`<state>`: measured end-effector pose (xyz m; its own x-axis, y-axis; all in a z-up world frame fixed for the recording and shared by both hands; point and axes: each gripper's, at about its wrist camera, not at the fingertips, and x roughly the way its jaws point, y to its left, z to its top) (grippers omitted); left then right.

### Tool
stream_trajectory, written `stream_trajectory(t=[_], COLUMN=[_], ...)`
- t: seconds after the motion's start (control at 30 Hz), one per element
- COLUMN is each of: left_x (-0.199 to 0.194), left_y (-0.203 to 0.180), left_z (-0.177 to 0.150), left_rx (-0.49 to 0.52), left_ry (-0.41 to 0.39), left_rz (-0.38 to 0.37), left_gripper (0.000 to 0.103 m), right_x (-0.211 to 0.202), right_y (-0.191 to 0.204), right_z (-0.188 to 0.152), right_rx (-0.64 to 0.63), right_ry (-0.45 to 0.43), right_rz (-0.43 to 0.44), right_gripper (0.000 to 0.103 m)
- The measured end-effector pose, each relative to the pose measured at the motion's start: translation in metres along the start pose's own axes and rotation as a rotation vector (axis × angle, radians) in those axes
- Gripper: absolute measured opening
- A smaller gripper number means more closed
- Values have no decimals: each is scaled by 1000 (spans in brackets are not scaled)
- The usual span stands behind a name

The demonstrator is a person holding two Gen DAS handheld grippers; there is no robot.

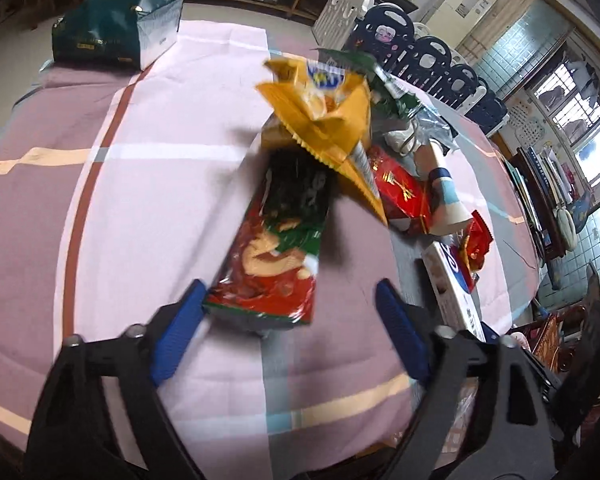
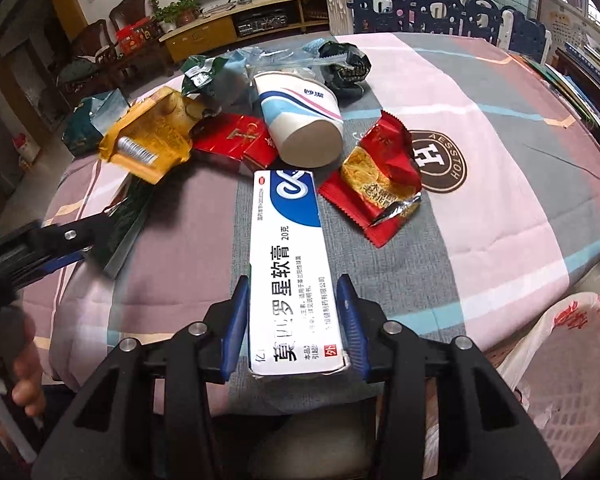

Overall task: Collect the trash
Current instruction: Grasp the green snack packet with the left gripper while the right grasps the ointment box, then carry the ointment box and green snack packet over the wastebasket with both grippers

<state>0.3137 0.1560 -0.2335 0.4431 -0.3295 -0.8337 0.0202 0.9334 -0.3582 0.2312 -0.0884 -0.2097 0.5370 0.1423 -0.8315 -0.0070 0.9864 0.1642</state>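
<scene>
The white box [image 2: 290, 268] lies between the right gripper's [image 2: 294, 320] blue pads, which sit against its sides: seemingly gripped. Ahead lie a cup [image 2: 300, 120] and wrappers. The left gripper [image 1: 290, 304] is open, a snack bag [image 1: 276, 248] touching its left pad, unclamped. This looks like the pickup stage; next the box must swing right to the lined basket [image 2: 568, 360].

Striped tablecloth [image 2: 500, 92], navy play fence [image 2: 440, 8], yellow TV cabinet [image 2: 236, 26], perhaps a potted plant [image 2: 180, 12]

Ointment box [image 2: 288, 264] lies in front, paper cup [image 2: 300, 124] behind it, snack wrapper [image 2: 374, 184] right, crumpled packet [image 2: 152, 140] left.
</scene>
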Motion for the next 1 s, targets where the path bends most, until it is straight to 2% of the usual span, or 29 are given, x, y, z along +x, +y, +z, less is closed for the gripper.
stream_trajectory(t=[0.03, 0.07, 0.13, 0.17, 0.2, 0.33, 0.43, 0.47, 0.5, 0.53, 0.57, 0.63, 0.67, 0.77, 0.83, 0.9, 0.93, 1.0], left_x=[6, 12, 16, 14, 11, -4, -17, -22, -26, -30, -35, -40, -36, -5, 18, 38, 45, 42], left_y=[-2, -2, -1, 0, 2, 6, 8, 9, 7, 5, 2, -2, -7, -27, -32, -34, -33, -36], left_z=[0, -1, -4, -5, -8, -34, -51, -52, -48, -42, -33, -15, -3, 23, 31, 33, 31, 27], left_rx=[2, 0, -18, -34, -53, -113, -170, -189, -187, -178, -172, -152, -127, -48, -22, -14, -13, 6], left_ry=[28, 54, 74, 66, 67, 79, 66, 46, 27, 4, -28, -73, -70, -23, 15, 60, 86, 69], left_rz=[-17, -30, -64, -85, -103, -116, -122, -113, -95, -60, -14, 1, 4, 94, 126, 125, 115, 116], left_gripper=[52, 36, 27, 11, 3, 1, 2, 12, 40, 56, 75, 79, 83, 84, 83, 66, 40, 26], right_x=[-1, -1, 1, 3, 6, 22, 23, 23, 23, 23, 23, 21, 18, 9, 2, -5, -8, -16], right_y=[1, 3, 8, 10, 11, 13, 11, 10, 9, 9, 10, 10, 9, 3, -3, -10, -14, -20], right_z=[1, 1, 4, 5, 7, 6, 2, 1, 0, 0, 0, 0, 0, 0, 0, 0, 1, 1], right_rx=[-16, -32, -65, -78, -89, -96, -85, -78, -74, -72, -74, -84, -86, -77, -64, -49, -41, -29], right_ry=[-5, -11, -20, -20, -16, 35, 42, 43, 44, 44, 42, 35, 26, 7, -1, -4, -5, -10], right_rz=[1, -5, -19, -22, -28, -52, -52, -45, -44, -48, -53, -51, -48, -50, -50, -46, -42, -35], right_gripper=[52, 56, 58, 58, 58, 58, 58, 58, 58, 54, 44, 42, 42, 42, 42, 42, 42, 42])
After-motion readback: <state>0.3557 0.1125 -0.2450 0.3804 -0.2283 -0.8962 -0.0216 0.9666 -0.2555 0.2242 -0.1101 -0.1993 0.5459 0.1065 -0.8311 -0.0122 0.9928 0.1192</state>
